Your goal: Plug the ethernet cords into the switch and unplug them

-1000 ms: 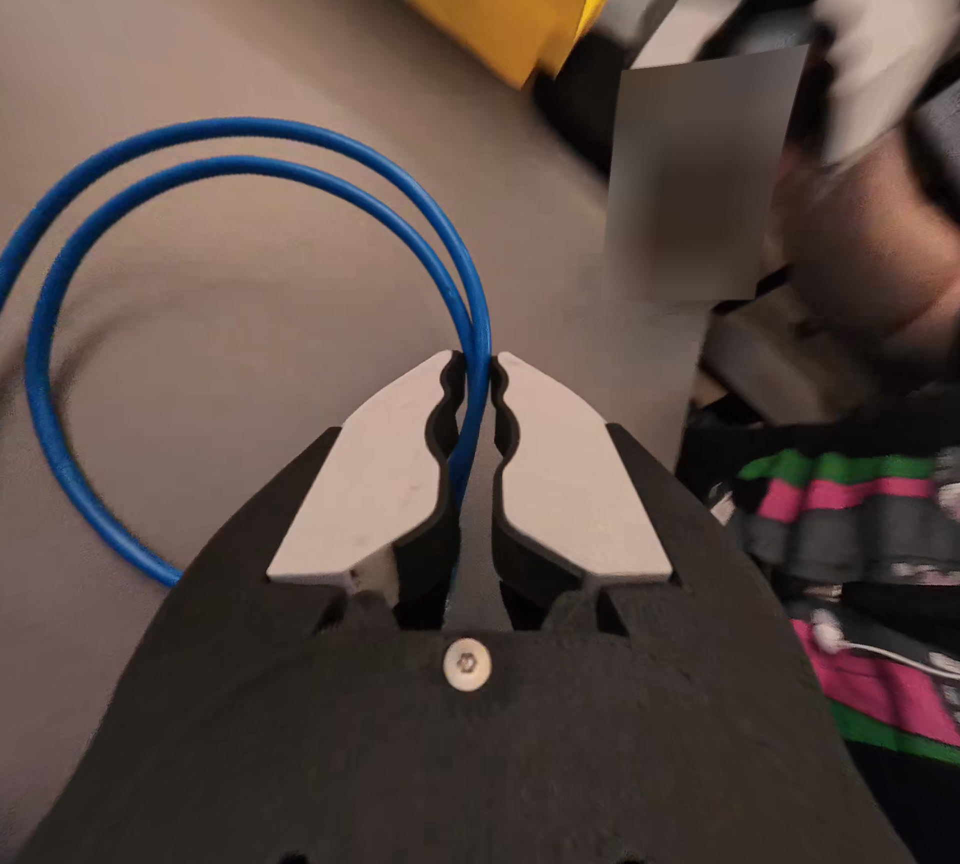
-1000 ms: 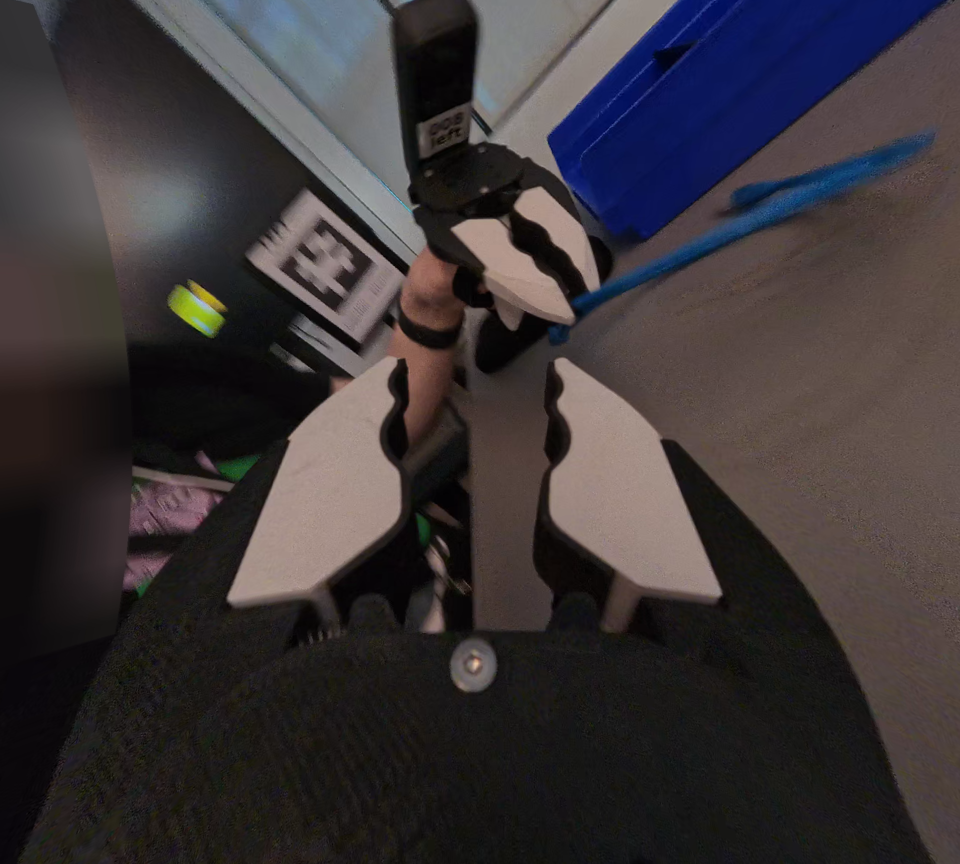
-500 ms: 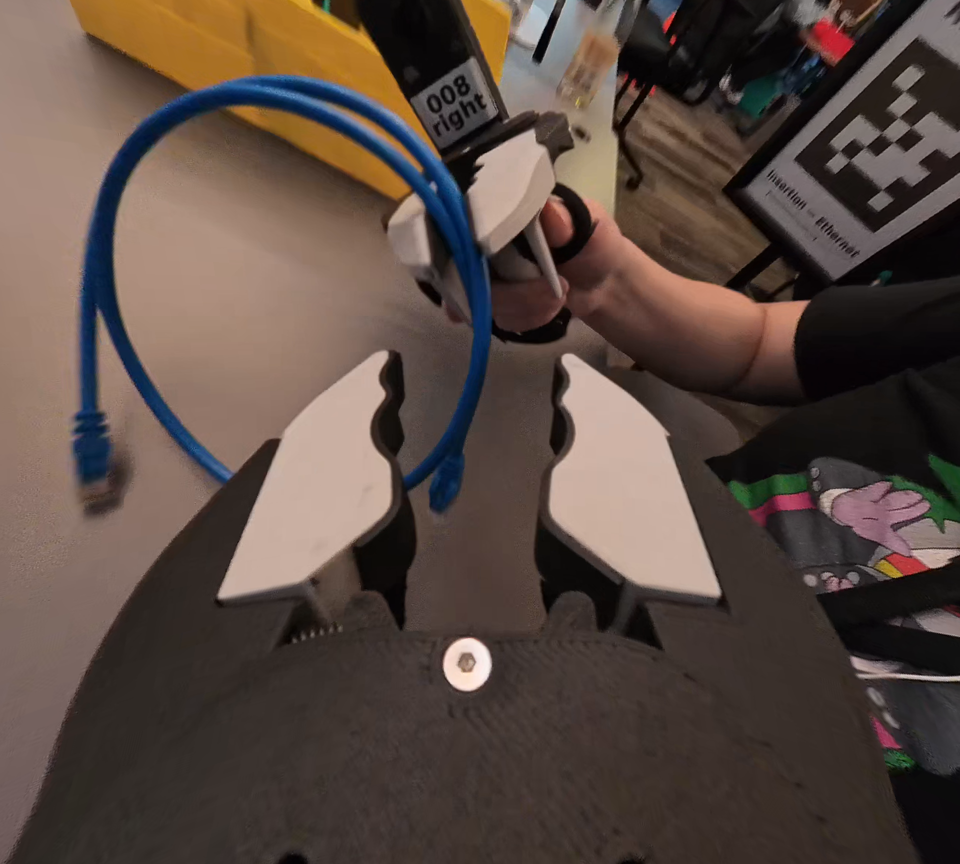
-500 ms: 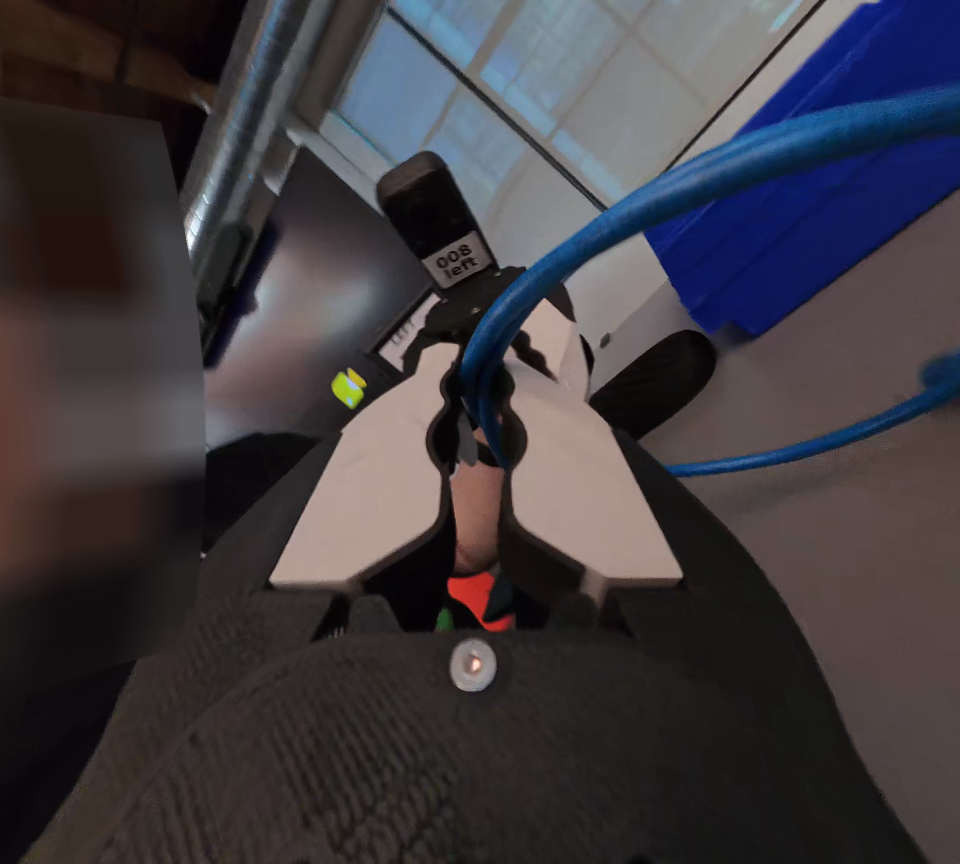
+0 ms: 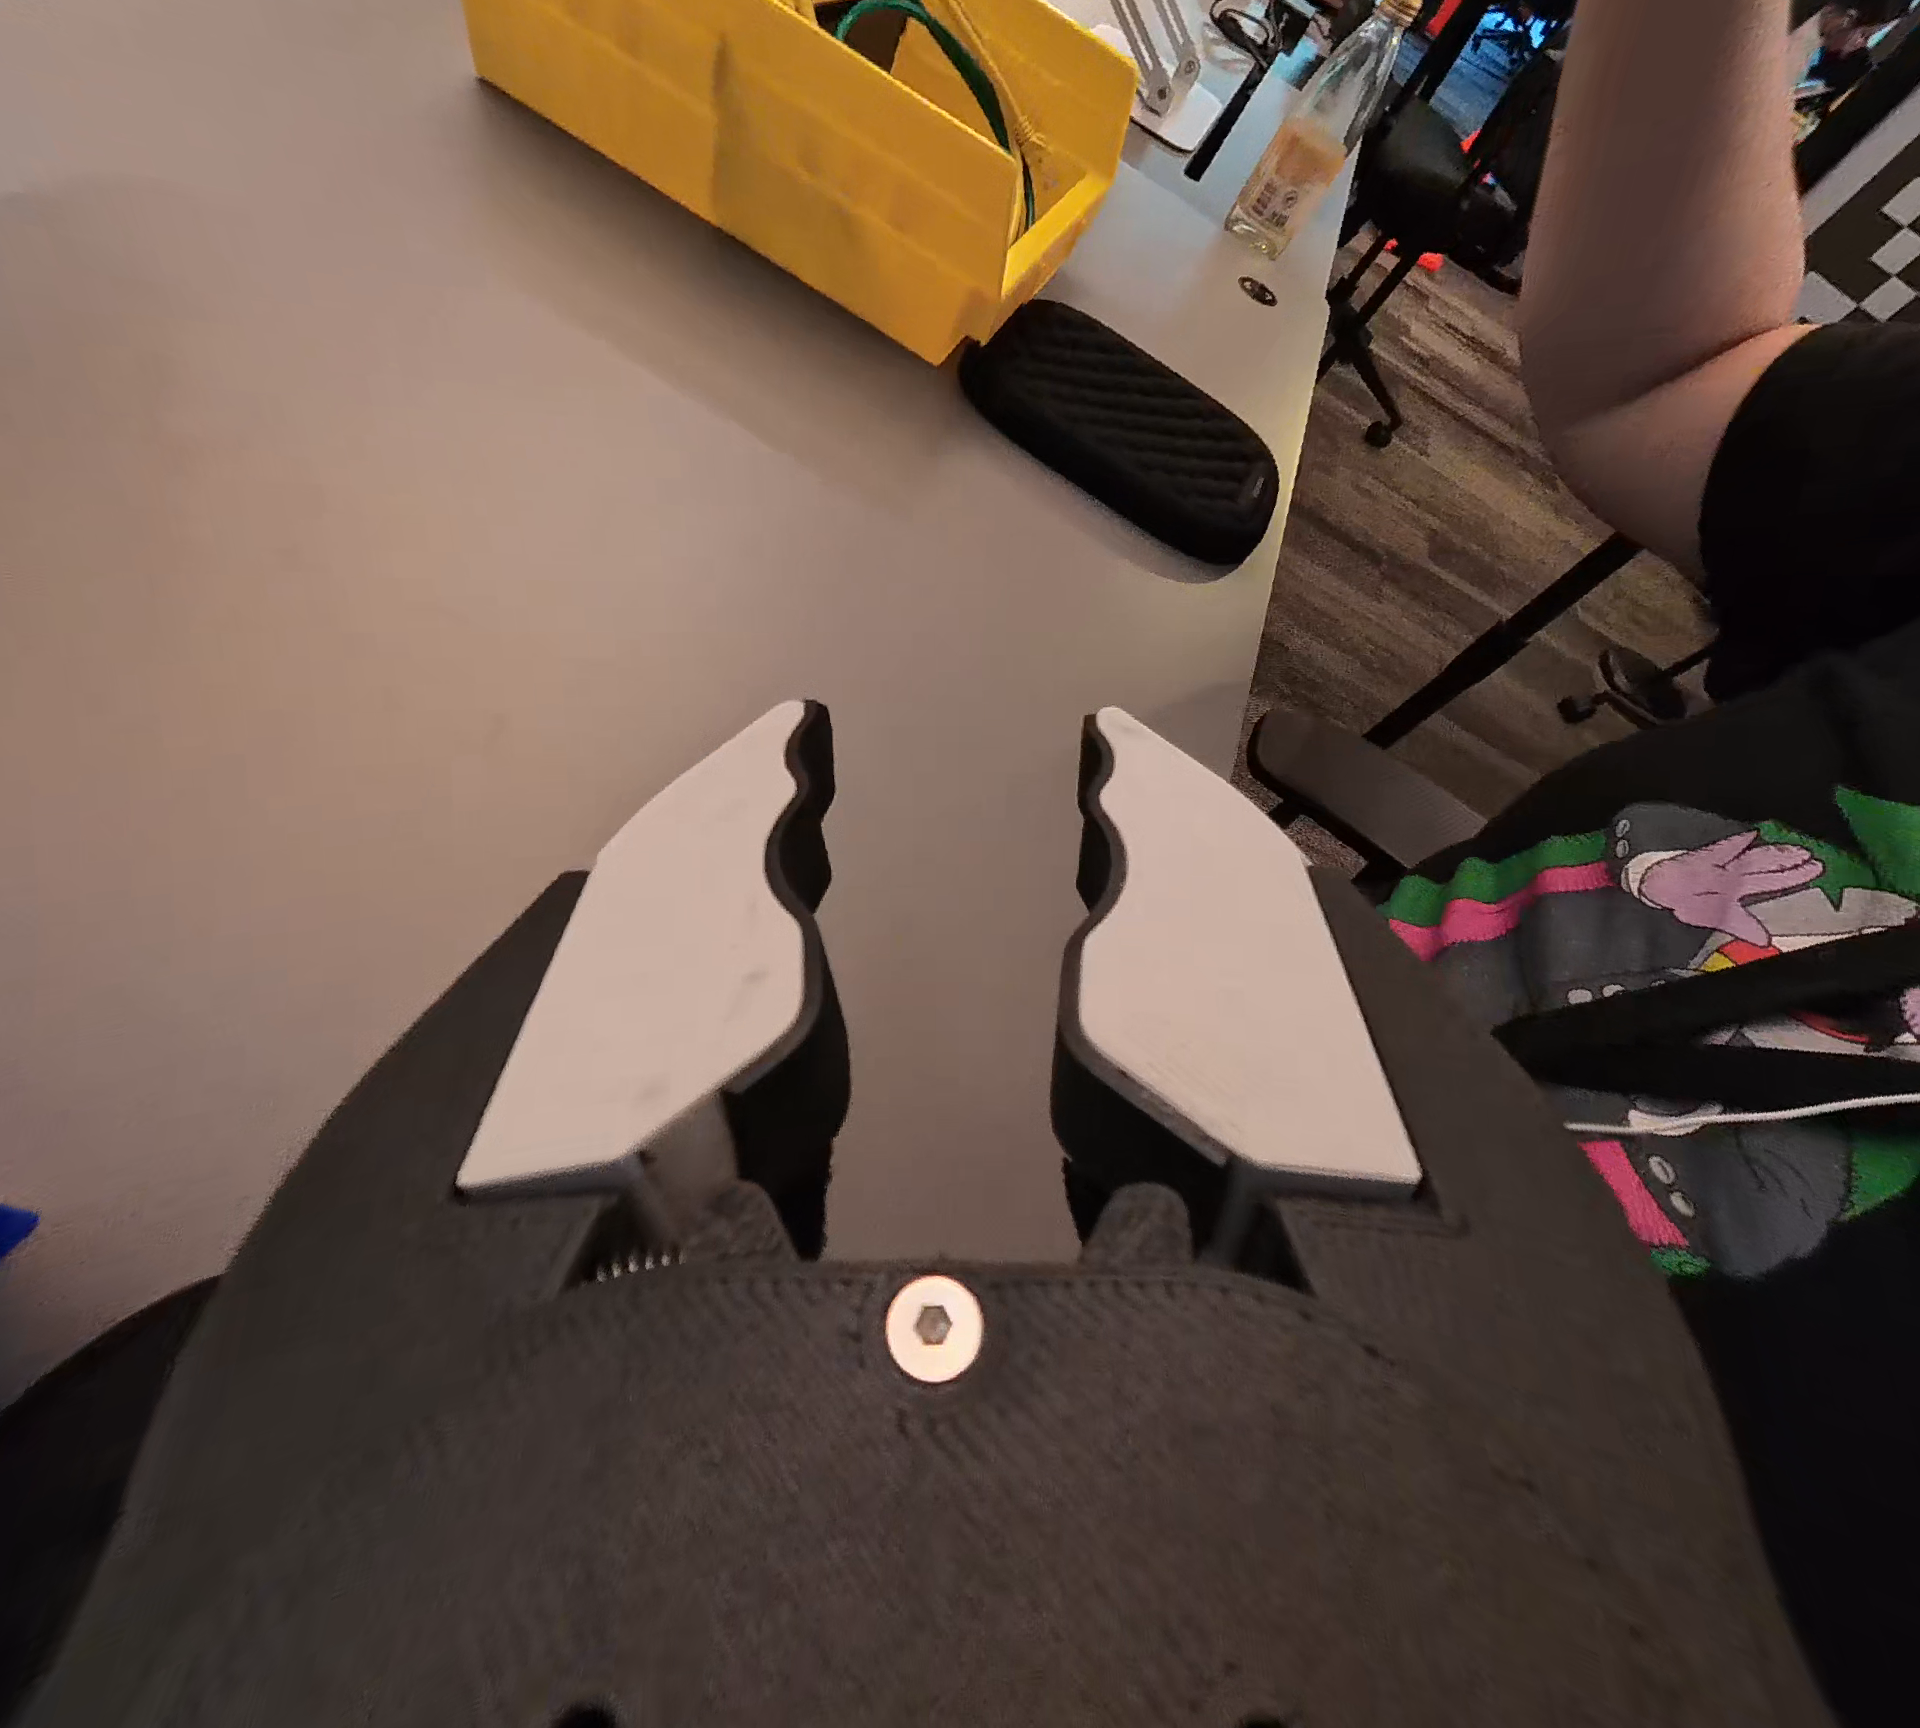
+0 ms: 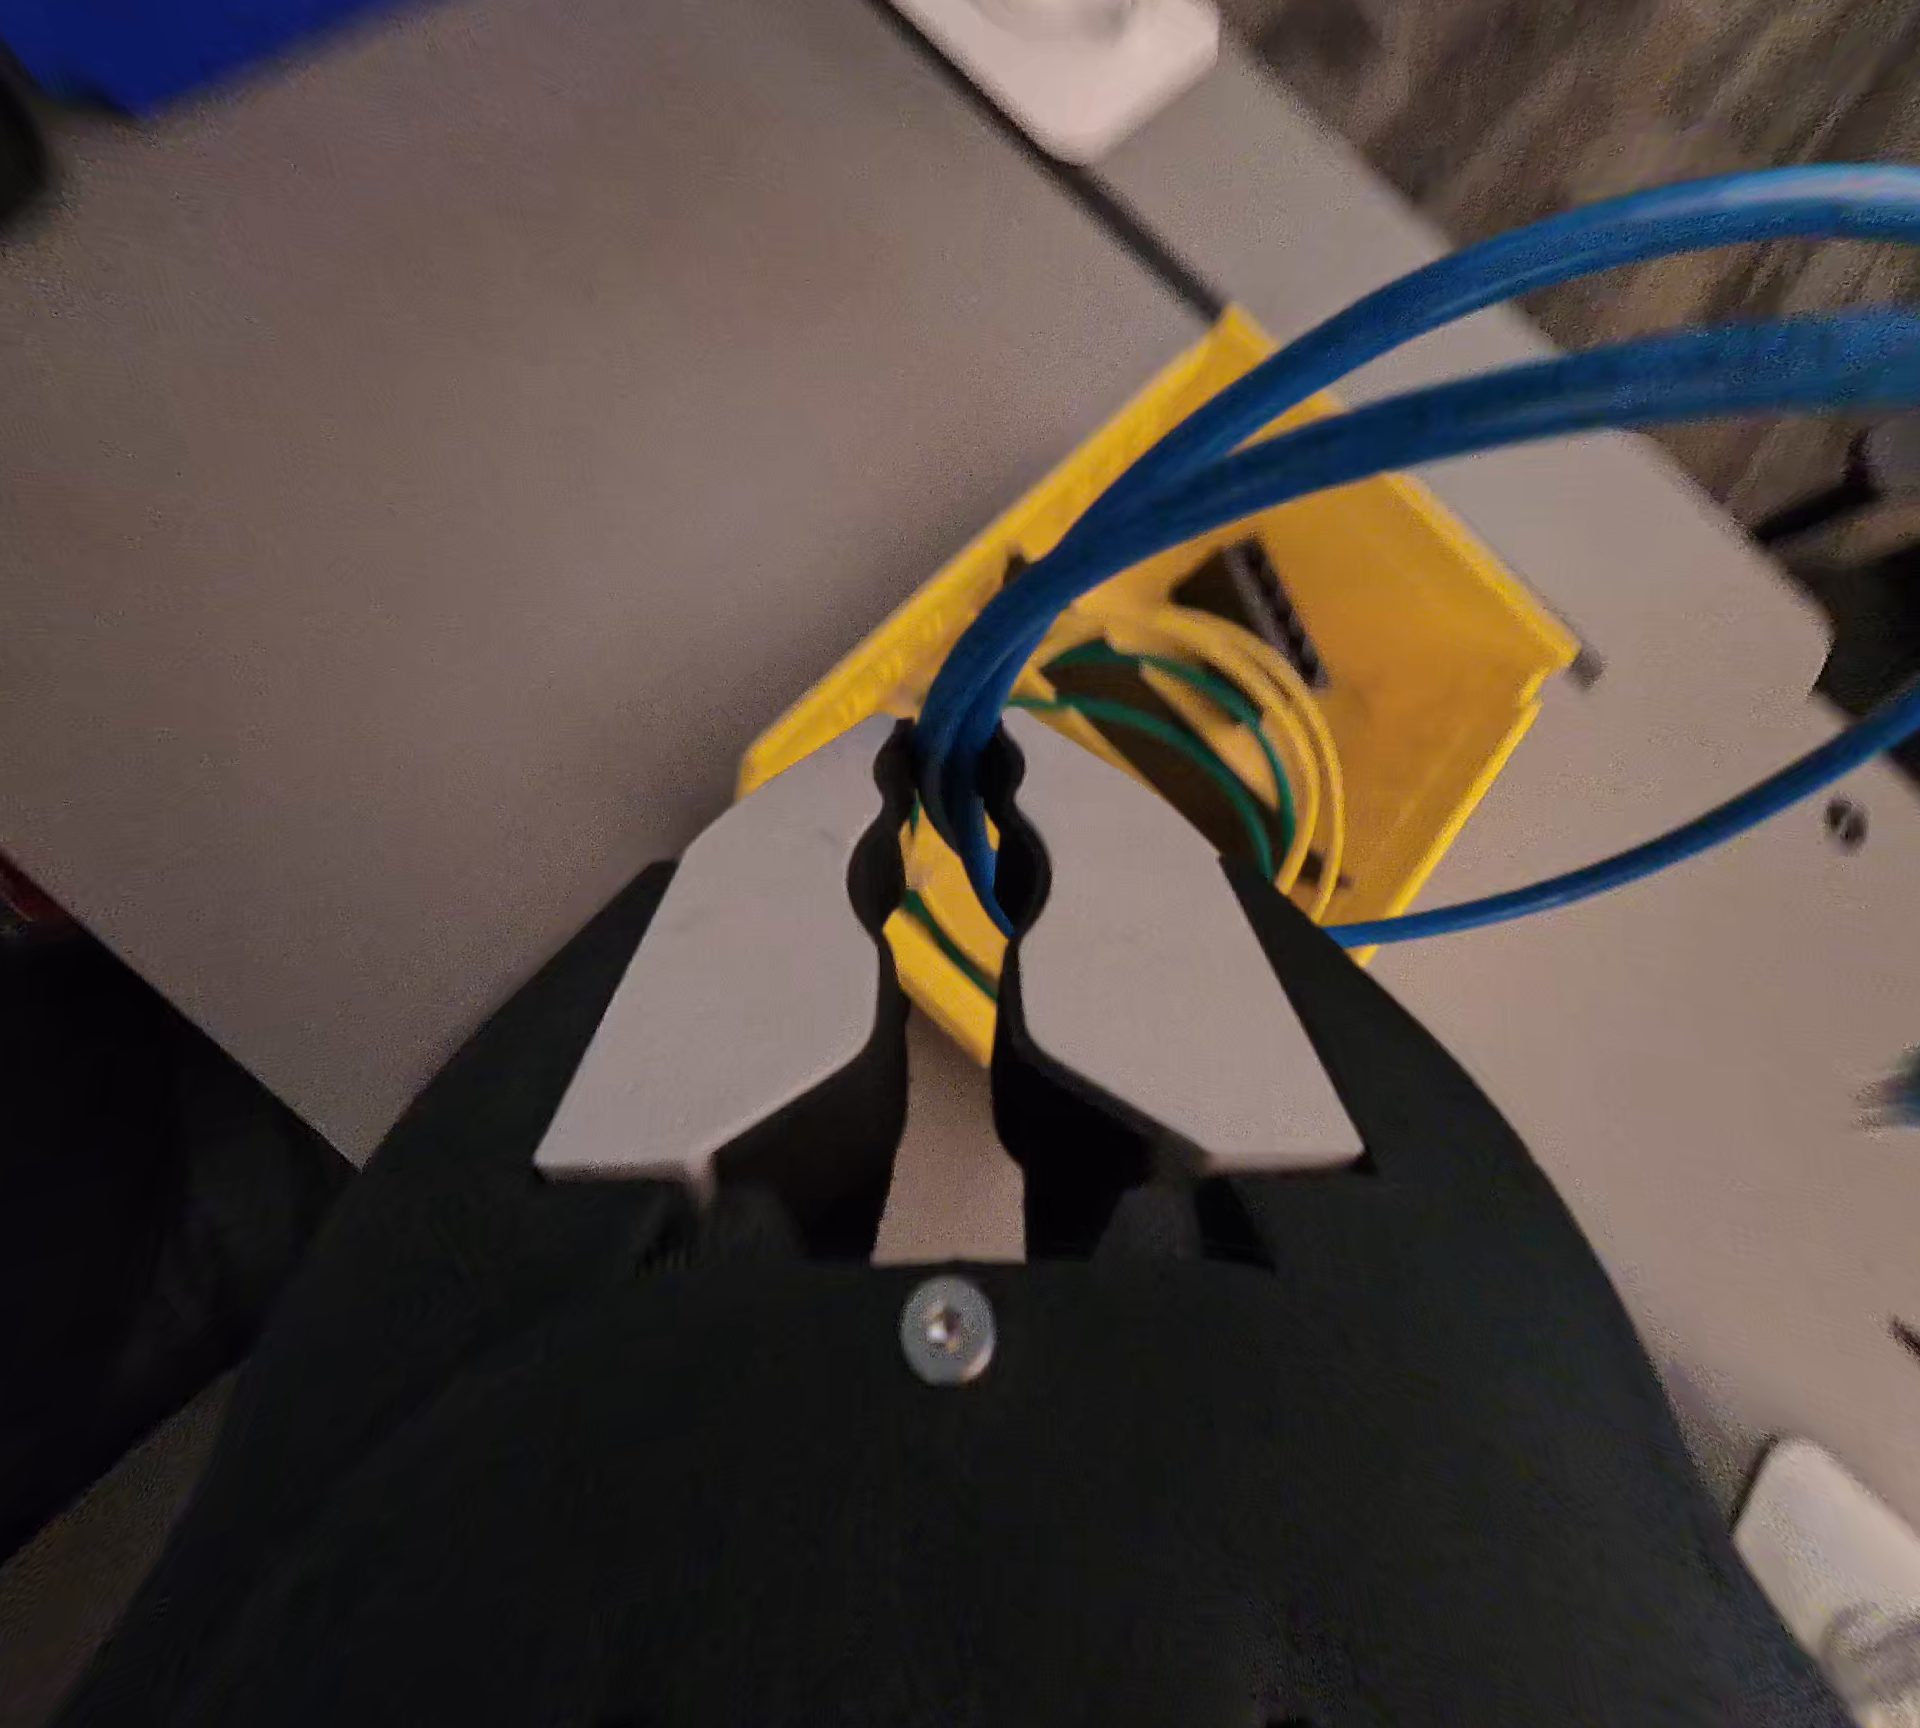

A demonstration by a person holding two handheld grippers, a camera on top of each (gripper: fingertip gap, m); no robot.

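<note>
The right gripper [image 6: 951, 743] pinches the looped glossy blue ethernet cord [image 6: 1351, 442] between wavy-edged fingers above the yellow plastic bin [image 6: 1434, 639]; the left gripper [image 5: 956, 733] gapes empty over the smooth grey table [image 5: 416, 483].

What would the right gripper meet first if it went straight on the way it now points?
Most likely the yellow bin holding the yellow and green cords: the right gripper, shut on the blue ethernet cord, points down into it, though depth is unclear.

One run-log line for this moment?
left claw: open, empty | right claw: shut on blue cord | above yellow bin | switch: unseen
</note>
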